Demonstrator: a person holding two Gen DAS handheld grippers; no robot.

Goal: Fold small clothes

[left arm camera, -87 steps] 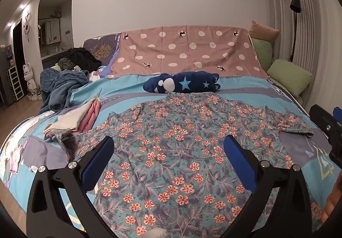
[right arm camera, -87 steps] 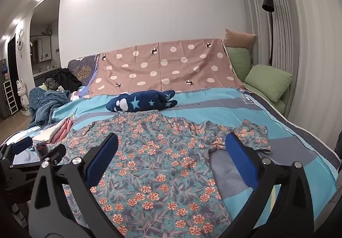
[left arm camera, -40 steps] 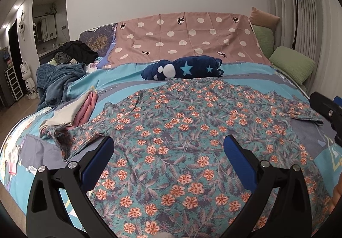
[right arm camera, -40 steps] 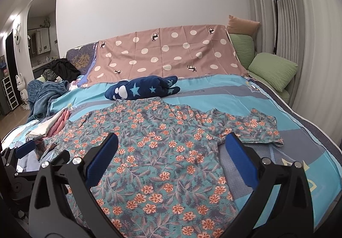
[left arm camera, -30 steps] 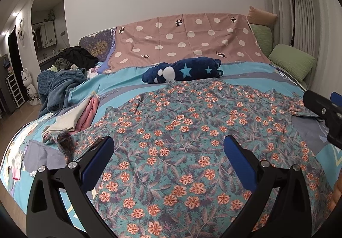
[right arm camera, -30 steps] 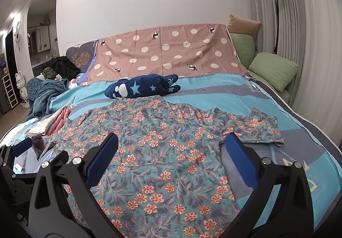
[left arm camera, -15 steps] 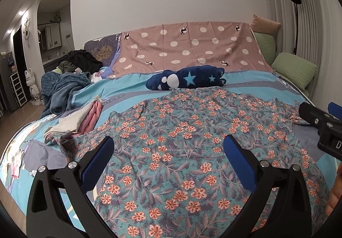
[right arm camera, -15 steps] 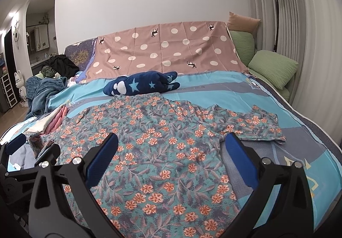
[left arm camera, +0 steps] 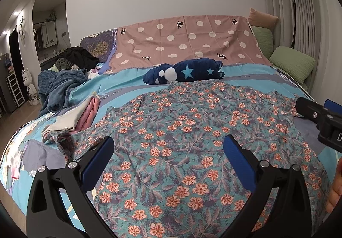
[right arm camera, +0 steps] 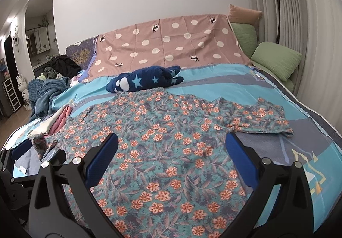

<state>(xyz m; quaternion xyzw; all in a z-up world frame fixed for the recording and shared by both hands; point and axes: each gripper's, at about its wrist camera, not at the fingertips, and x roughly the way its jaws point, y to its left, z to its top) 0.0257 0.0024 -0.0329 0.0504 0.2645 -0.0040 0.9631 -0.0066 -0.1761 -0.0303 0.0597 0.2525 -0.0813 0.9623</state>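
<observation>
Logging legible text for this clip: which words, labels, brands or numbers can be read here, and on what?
"D": a lone white character, cut off by the frame edge, on the right gripper body in the left wrist view.
Bedsheet near the right edge: yellow outline marks, not readable as letters.
Nothing else legible.

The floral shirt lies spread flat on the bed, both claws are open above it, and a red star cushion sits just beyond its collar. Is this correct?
Not quite: the cushion is dark blue with light blue stars, not red, as the right wrist view shows. The rest stands: the floral shirt lies spread on the bed, with the left claw and right claw open above it.
</observation>
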